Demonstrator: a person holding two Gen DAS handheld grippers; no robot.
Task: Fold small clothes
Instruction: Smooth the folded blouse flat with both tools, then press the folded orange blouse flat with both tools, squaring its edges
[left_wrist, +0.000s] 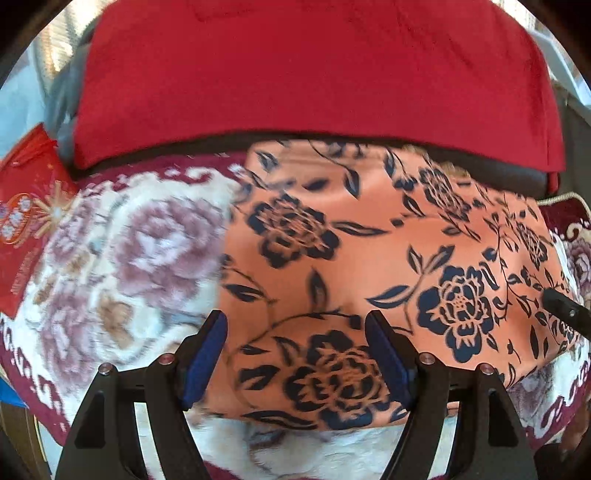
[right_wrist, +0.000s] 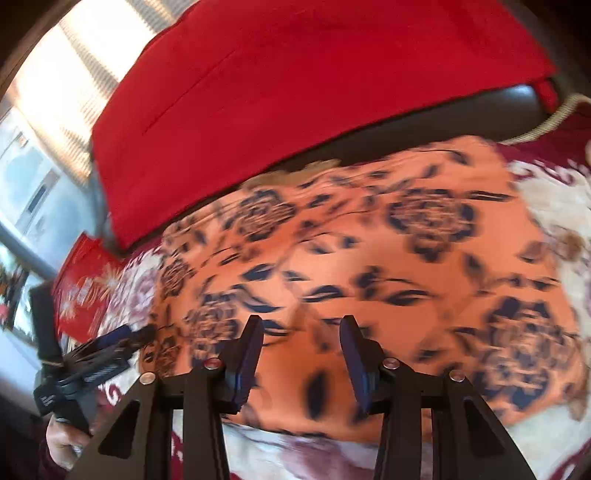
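Orange cloth with dark blue flower print lies spread flat on a cream blanket with mauve roses and a maroon border. Cloth fills the middle and right of the left wrist view; its left edge runs down near the middle of that picture, its near edge sits just below the fingertips. Same cloth fills most of the right wrist view, blurred.

Left gripper hangs over the near left part of the cloth, jaws spread wide, nothing pinched between the blue pads; cloth shows flat in the gap. Cannot tell if the tips touch the fabric.

Right gripper hangs over the near middle of the cloth, jaws parted narrower than the left, nothing gripped between them. Its black tip shows at the right edge of the left wrist view, over the cloth's right side.

Left gripper also shows at the left of the right wrist view, by the cloth's left edge, with a hand on its handle.

Red cushion lies behind the cloth, across a dark strip. Red packet with a gold pattern sits at far left, beside the blanket.
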